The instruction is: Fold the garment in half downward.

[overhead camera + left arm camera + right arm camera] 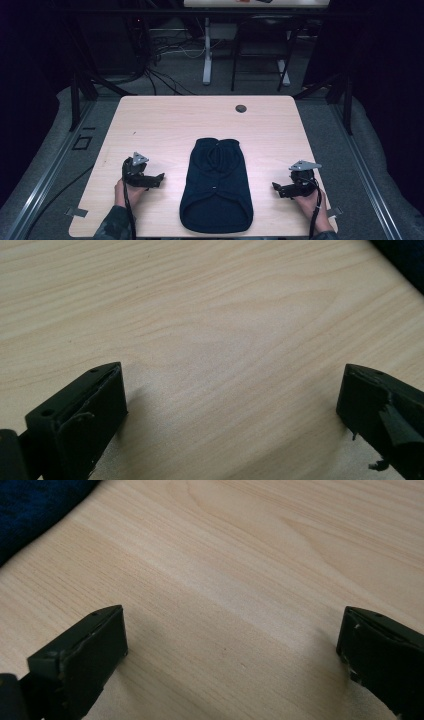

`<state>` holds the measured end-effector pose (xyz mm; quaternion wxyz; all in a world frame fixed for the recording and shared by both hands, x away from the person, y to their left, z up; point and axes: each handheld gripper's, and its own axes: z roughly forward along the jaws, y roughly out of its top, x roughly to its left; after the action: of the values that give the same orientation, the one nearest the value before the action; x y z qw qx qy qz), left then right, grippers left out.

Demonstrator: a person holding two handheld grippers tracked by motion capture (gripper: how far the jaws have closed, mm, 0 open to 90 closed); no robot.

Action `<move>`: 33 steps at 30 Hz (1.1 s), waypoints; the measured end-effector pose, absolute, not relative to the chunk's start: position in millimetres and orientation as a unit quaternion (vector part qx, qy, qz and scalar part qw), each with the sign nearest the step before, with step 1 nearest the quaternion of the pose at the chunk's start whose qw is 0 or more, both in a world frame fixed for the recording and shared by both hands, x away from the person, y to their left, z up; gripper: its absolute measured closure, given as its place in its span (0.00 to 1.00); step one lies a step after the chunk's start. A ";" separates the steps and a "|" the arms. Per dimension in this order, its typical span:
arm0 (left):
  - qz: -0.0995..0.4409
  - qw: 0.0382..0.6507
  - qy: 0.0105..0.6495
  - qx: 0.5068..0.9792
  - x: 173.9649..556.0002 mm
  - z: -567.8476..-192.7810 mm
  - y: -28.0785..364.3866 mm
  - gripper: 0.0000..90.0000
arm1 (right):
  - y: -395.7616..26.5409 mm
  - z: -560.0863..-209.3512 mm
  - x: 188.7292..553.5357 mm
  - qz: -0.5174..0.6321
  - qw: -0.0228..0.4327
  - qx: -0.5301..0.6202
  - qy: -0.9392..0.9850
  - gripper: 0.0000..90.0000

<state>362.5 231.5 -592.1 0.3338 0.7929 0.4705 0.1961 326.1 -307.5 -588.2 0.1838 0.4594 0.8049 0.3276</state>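
A dark navy sleeveless garment (216, 186) lies flat on the light wooden table (165, 120), its hem toward the near edge. My left gripper (159, 179) rests on the table to the garment's left, jaws pointing toward it, open and empty (232, 400). A corner of the garment (402, 257) shows at the top right of the left gripper view. My right gripper (276, 189) rests to the garment's right, open with bare wood between its jaws (232, 640). The navy cloth (35, 507) fills the top left corner of the right gripper view.
A small dark round hole (241, 108) sits near the table's far edge. Beyond the table stand black frame posts (75, 95), a white desk leg (207, 55) and cables on the floor. Bare wood lies on both sides of the garment.
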 end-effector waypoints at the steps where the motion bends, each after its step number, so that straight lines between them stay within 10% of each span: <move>1: 0.196 0.334 0.470 0.793 362.5 -592.1 231.5 0.00 | -307.5 -588.3 326.1 0.328 0.184 0.459 0.805 0.00; 33: 0.167 0.354 0.458 0.798 373.0 -567.2 208.6 0.00 | -284.4 -559.5 336.5 0.332 0.113 0.462 0.815 0.03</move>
<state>373.0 208.6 -567.2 0.3537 0.7983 0.4578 0.1674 336.5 -284.4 -559.5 0.1128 0.4616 0.8148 0.3321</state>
